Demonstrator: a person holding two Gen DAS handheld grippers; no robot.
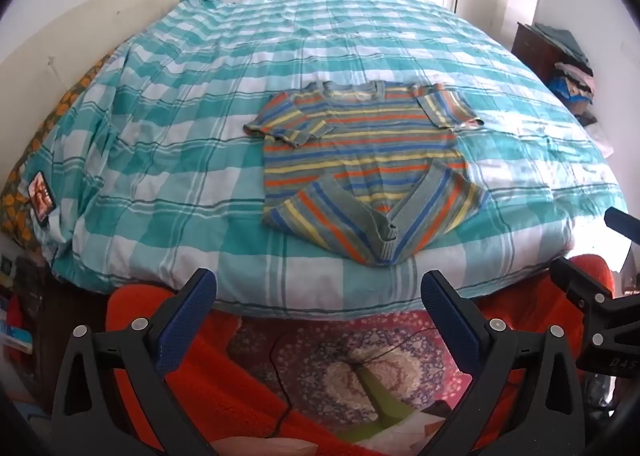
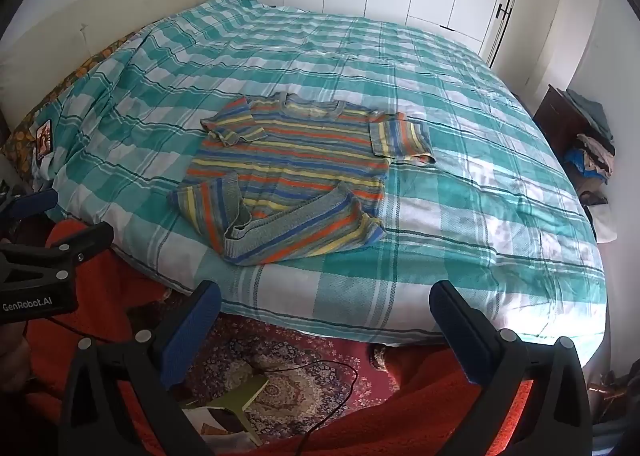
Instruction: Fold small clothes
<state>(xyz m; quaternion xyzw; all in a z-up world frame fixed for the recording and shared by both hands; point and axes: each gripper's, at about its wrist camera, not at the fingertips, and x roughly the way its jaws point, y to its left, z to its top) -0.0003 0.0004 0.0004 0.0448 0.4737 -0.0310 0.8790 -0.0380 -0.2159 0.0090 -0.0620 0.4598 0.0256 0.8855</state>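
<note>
— How many garments lie on the bed (image 1: 168, 144)?
— One striped shirt (image 1: 360, 160).
— And tongs?
— Two sets, left tongs (image 1: 318, 296) and right tongs (image 2: 326, 308).
— Rugs?
— One patterned rug (image 1: 340, 368).

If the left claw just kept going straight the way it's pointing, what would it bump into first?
Probably the near edge of the checked bedspread, just short of the striped shirt. The open left gripper holds nothing; depth is hard to judge.

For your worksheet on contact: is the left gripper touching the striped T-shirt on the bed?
Apart. In the left wrist view the left gripper hangs open off the bed's near edge, with bare checked bedcover between it and the striped T-shirt.
</note>
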